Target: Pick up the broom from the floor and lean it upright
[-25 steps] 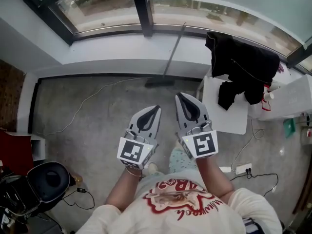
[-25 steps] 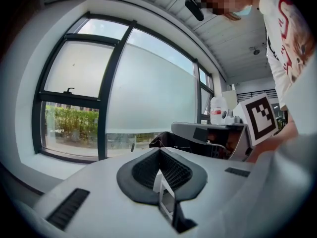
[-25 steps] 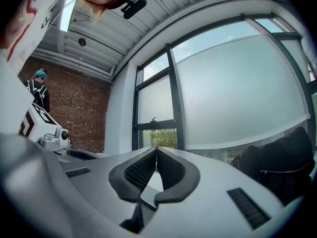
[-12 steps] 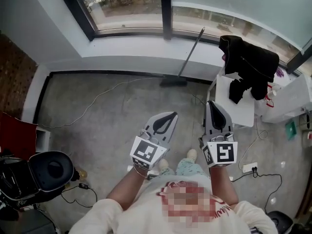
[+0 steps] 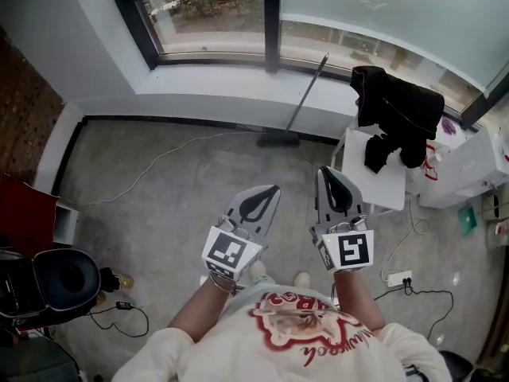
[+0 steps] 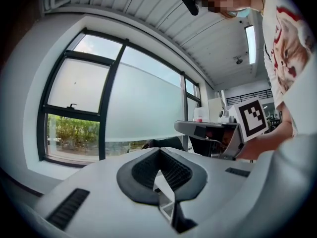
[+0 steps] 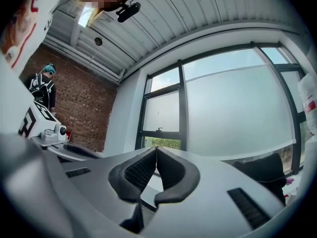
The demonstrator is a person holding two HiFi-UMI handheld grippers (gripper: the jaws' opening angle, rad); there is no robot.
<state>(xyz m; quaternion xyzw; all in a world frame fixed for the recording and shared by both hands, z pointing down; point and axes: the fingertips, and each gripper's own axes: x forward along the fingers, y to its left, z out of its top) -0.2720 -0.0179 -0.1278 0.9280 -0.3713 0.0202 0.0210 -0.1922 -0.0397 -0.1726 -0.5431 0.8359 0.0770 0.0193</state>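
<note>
Well, the concrete floor fills most of my head view, with the window along its far edge. At right, a white table is half hidden under a black garment. The broom leans against the sill on its thin grey handle, and its dark head blurs into the skirting. My left gripper and right gripper are both closed on nothing, well apart from the broom.

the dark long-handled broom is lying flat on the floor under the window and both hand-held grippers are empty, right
No: the head view shows the dark long-handled broom leaning upright against the window ledge. The left hand-held gripper and right hand-held gripper are empty.
</note>
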